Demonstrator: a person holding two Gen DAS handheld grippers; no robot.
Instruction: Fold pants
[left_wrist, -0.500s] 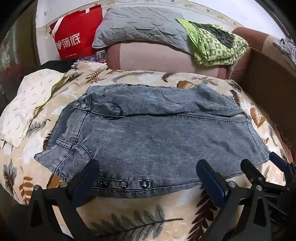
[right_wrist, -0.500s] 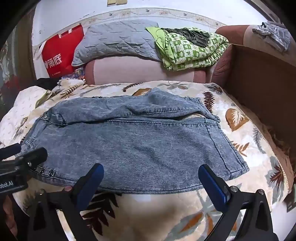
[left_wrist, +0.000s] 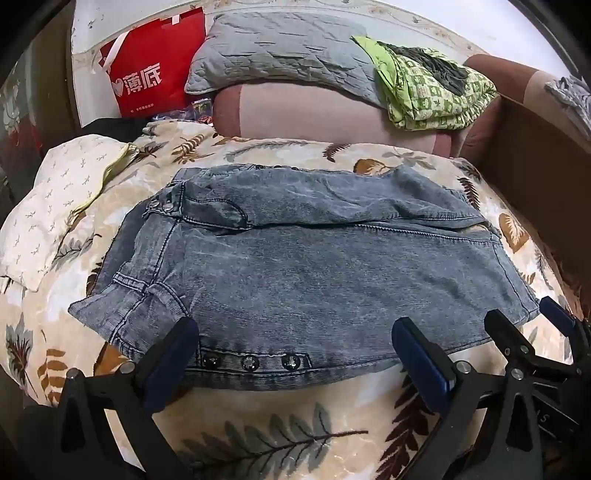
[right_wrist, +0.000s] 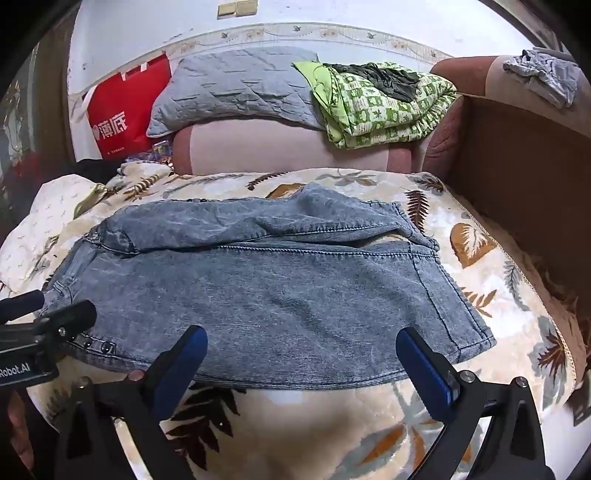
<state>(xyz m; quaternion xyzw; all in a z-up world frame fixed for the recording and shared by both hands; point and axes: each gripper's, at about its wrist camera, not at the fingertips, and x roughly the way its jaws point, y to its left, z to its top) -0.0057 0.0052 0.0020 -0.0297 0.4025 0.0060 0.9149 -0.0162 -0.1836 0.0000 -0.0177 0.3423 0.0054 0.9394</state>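
Blue-grey denim pants (left_wrist: 306, 266) lie folded flat on a leaf-patterned blanket (left_wrist: 280, 424), waistband to the left, three snap buttons (left_wrist: 249, 362) along the near edge. They also show in the right wrist view (right_wrist: 266, 291). My left gripper (left_wrist: 291, 354) is open and empty, its blue fingertips at the near edge by the buttons. My right gripper (right_wrist: 301, 358) is open and empty at the near edge further right. It also shows in the left wrist view (left_wrist: 532, 325). The left gripper shows in the right wrist view (right_wrist: 48, 310).
A pink sofa back (left_wrist: 325, 114) carries a grey pillow (left_wrist: 280, 48) and a green quilt (left_wrist: 432, 88). A red bag (left_wrist: 155, 74) stands at the back left. A white patterned cloth (left_wrist: 55, 199) lies left. A brown armrest (right_wrist: 524, 155) bounds the right side.
Both grippers stay open at the near edge of the pants. The right wrist view has pulled back and risen slightly. The pants have not moved.
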